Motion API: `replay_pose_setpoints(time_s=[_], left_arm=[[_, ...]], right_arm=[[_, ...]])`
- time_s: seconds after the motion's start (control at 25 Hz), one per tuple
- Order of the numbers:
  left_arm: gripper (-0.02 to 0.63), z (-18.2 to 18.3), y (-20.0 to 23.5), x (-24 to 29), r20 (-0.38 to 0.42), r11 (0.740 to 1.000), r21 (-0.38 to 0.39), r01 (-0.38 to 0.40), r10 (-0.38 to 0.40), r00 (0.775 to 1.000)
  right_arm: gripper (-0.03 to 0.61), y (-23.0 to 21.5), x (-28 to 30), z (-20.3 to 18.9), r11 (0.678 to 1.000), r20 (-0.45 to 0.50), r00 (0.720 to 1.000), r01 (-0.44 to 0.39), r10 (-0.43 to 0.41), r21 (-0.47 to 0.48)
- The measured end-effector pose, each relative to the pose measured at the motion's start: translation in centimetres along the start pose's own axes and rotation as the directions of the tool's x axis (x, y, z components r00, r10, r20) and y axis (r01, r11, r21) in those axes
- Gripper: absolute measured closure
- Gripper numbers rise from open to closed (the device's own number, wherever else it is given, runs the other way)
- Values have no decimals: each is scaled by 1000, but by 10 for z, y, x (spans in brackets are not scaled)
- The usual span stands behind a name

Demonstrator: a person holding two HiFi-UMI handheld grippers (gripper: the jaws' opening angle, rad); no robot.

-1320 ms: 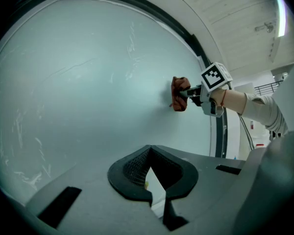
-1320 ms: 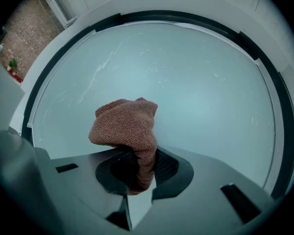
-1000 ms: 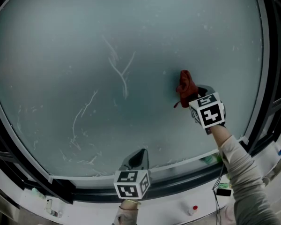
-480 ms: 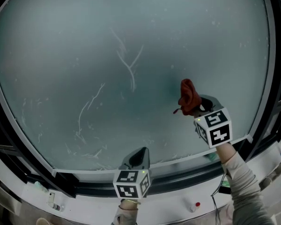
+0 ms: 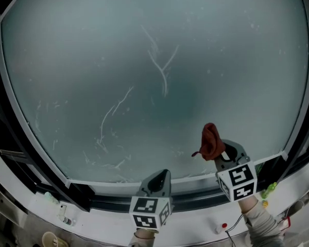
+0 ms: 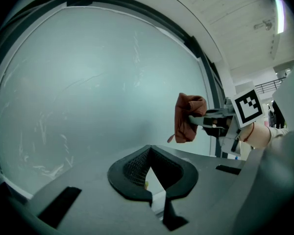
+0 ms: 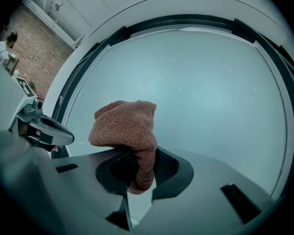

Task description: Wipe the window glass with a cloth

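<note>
Cloth low on the glass.
Your right claw [image 5: 222,152] pinches the red cloth [image 5: 211,140] at the window glass's [image 5: 92,50] lower right; your left claw [image 5: 158,178] is closed, empty, by the bottom frame [image 5: 113,197].

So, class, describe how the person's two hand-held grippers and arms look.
The left hand-held gripper and right hand-held gripper are grey with black mesh pads; each carries a white cube with black square markers. A pale grey sleeve covers the right arm.
</note>
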State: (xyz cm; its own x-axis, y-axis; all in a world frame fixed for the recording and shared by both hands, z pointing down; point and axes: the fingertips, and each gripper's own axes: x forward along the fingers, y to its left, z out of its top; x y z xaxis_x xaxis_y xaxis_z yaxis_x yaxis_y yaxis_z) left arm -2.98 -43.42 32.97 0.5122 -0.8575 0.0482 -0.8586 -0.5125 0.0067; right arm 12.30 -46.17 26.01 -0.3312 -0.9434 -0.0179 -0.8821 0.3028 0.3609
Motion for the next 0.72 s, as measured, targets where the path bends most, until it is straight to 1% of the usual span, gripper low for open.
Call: replay_pose_setpoints(time_s=[0.12, 0.24, 0.4, 0.56, 0.72], left_arm=[[611, -7, 0, -9, -4, 1000, -4, -2, 2, 1000], [611, -14, -1, -19, 3, 1000, -2, 0, 0, 1000], [611, -24, -3, -30, 10, 1000, 0, 7, -7, 1000], [611, -36, -7, -36, -4, 1000, -3, 19, -19, 1000], [611, -46, -9, -44, -13, 1000, 5, 25, -25, 1000]], right_arm=[[531, 21, -9, -13, 1000, -6, 1000, -14, 14, 13], [531, 43, -21, -31, 1000, -32, 999, -28, 28, 14], [531, 77, -37, -49, 997, -57, 996, -72, 73, 31], [531, 100, -52, -65, 995, -75, 992, -94, 97, 43], [531, 116, -63, -71, 992, -85, 990, -105, 112, 76]])
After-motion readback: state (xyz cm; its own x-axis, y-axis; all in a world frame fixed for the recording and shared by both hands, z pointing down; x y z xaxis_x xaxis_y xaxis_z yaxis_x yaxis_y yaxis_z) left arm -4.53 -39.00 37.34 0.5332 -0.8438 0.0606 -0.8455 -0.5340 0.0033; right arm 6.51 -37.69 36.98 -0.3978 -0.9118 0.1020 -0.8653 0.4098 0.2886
